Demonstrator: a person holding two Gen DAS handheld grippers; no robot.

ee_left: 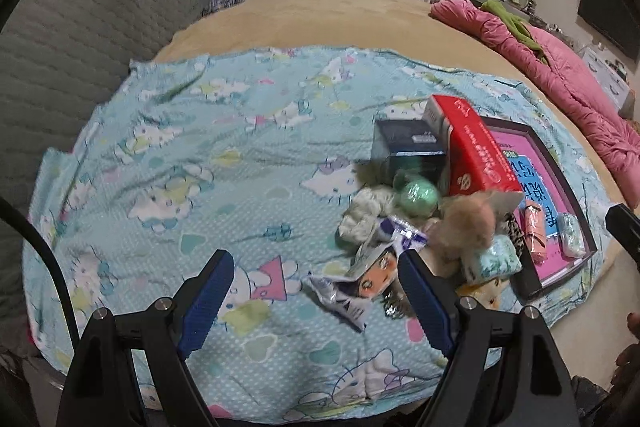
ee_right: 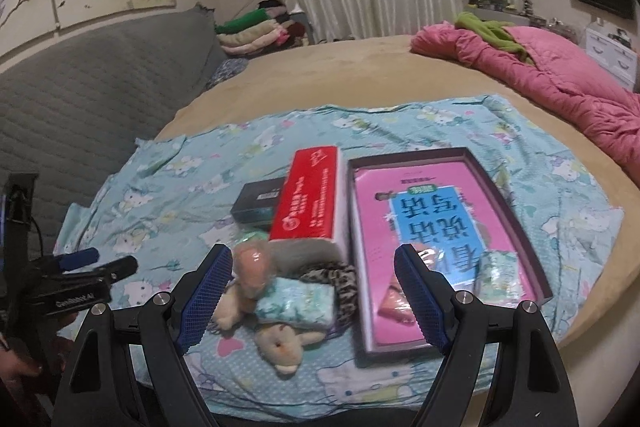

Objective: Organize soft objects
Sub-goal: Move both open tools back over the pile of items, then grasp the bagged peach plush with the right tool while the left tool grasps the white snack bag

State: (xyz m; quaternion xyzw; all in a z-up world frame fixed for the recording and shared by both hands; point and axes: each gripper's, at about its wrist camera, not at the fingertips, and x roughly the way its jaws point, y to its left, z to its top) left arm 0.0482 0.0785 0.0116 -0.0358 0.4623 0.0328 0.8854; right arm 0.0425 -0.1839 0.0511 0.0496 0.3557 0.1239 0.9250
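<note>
A pile of soft objects lies on the light blue cartoon cloth (ee_left: 200, 155): a tan plush toy (ee_left: 466, 223), a green ball (ee_left: 418, 195), a white crumpled cloth (ee_left: 366, 211), a teal tissue pack (ee_left: 496, 259) and a cartoon-face packet (ee_left: 372, 275). My left gripper (ee_left: 316, 279) is open and empty just left of the pile. My right gripper (ee_right: 314, 275) is open above the tan plush (ee_right: 250, 271), the teal tissue pack (ee_right: 296, 303) and a leopard-print piece (ee_right: 340, 287). A shallow dark tray (ee_right: 516, 223) holds a pink book, a pink pack and a small teal pack (ee_right: 498, 275).
A red carton (ee_right: 310, 195) and a dark box (ee_right: 256, 203) stand behind the pile. A pink quilt (ee_right: 560, 87) lies at the bed's right. A grey padded headboard (ee_right: 92, 91) is at left. Folded blankets (ee_right: 252, 27) are stacked behind.
</note>
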